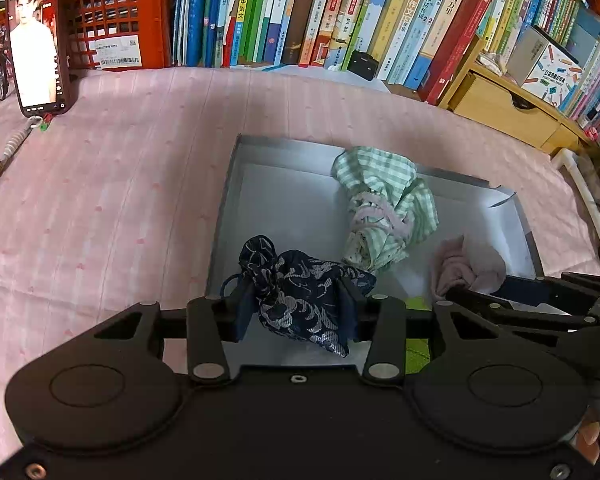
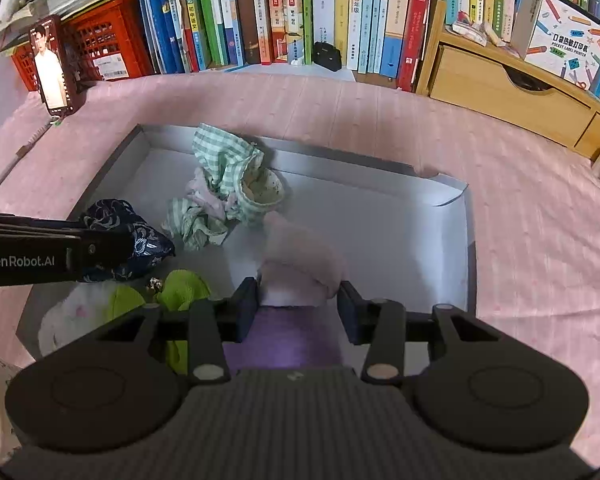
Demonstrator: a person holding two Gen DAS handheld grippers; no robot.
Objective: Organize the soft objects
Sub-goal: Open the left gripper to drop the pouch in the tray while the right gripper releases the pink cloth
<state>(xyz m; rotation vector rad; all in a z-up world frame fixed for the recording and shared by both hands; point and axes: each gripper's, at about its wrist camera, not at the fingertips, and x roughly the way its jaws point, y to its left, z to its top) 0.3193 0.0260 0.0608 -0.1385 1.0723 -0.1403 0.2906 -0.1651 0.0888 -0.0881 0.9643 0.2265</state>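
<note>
My left gripper is shut on a navy patterned drawstring pouch, held just over the near left part of a shallow grey box. A green checked cloth bundle lies in the middle of the box. In the right wrist view my right gripper is shut on a pale pink cloth above the box floor. The left gripper with the pouch reaches in from the left there. A lime green cloth and a white fluffy item sit at the near left.
The box rests on a pink striped cover. A phone leans on a red crate at the back left, with a cable below it. A row of books and a wooden drawer unit line the back.
</note>
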